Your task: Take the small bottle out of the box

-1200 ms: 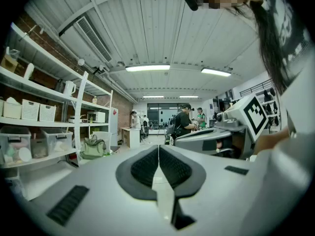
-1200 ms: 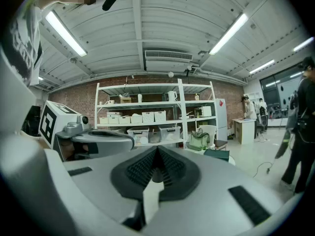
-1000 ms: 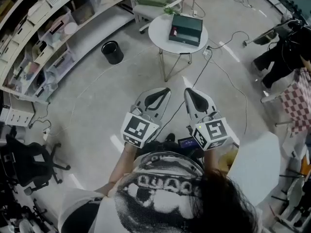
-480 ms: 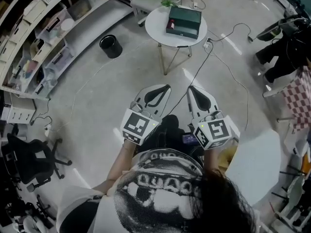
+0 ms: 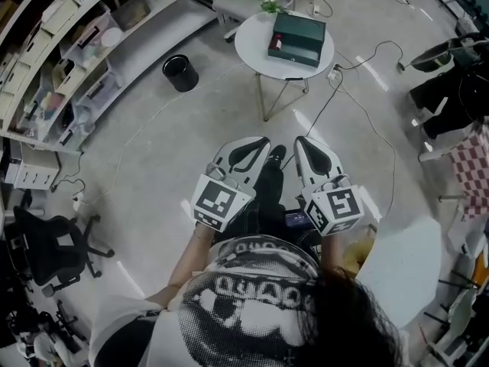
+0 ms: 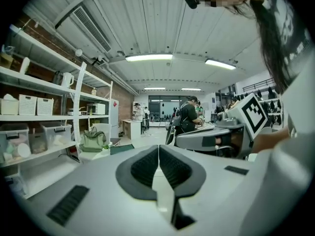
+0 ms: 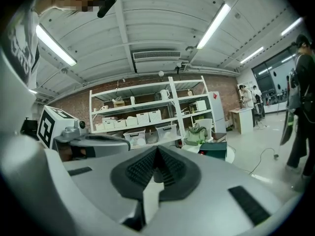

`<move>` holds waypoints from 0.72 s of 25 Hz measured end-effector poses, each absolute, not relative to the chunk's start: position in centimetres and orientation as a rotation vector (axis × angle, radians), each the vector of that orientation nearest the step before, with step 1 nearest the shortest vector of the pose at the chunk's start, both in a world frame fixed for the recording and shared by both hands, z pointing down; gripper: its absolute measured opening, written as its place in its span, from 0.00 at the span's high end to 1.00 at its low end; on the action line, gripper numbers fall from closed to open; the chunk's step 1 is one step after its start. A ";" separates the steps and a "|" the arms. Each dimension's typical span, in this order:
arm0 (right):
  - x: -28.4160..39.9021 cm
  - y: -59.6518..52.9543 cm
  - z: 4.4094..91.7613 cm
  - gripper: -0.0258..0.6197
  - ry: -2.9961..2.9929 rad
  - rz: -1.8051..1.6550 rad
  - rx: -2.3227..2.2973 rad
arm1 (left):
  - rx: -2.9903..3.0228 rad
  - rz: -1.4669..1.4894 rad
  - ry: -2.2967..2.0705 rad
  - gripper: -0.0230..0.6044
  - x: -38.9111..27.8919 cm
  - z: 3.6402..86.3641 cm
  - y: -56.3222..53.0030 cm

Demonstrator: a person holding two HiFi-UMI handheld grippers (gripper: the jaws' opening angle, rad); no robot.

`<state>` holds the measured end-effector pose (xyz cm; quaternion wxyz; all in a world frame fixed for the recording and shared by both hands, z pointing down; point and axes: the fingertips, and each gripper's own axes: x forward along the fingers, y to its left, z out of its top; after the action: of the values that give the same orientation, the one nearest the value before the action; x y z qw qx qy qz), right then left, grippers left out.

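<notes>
Head view, approach phase. Your left gripper (image 5: pixel 256 145) and right gripper (image 5: pixel 307 148) ride side by side in front of you. Each has its jaws pressed together on nothing, as the left gripper view and the right gripper view confirm.

Compared with a second ago, your shoe (image 5: pixel 273 157) has swung forward between the two grippers, so you are stepping toward the work. The round table (image 5: pixel 252 52) and the dark green box (image 5: pixel 298 39) on it are still well ahead, out of reach.

The small bottle shows in no view. It is presumably inside the box, whose lid appears to be down.

The task proper has therefore not begun. You must close the remaining distance, then spread at least one pair of jaws before the lid or the bottle can be taken.
</notes>
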<state>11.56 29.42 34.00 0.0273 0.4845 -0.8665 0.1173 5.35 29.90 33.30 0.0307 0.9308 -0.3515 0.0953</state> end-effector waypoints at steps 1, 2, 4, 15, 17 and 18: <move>11.6 29.0 34.1 0.96 -2.676 0.364 1.489 | 2.862 0.295 -1.088 0.94 5.4 33.5 29.5; 11.7 28.6 34.3 0.96 -2.674 0.368 1.483 | 2.856 0.298 -1.089 0.94 5.5 33.7 29.0; 11.6 27.6 34.7 0.96 -2.669 0.379 1.471 | 2.846 0.297 -1.086 0.94 5.5 34.0 28.1; 10.2 18.1 36.3 0.96 -2.629 0.424 1.467 | 2.821 0.312 -1.048 0.94 4.2 35.8 19.2; 9.4 16.2 36.6 0.96 -2.615 0.439 1.470 | 2.819 0.319 -1.043 0.94 3.0 35.9 17.1; 9.0 15.2 36.7 0.96 -2.610 0.444 1.473 | 2.822 0.318 -1.040 0.94 2.4 35.8 15.9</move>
<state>8.99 15.18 36.66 0.0558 0.4856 -0.8601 0.1464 2.36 15.91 35.82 0.0587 0.9314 -0.3434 0.1051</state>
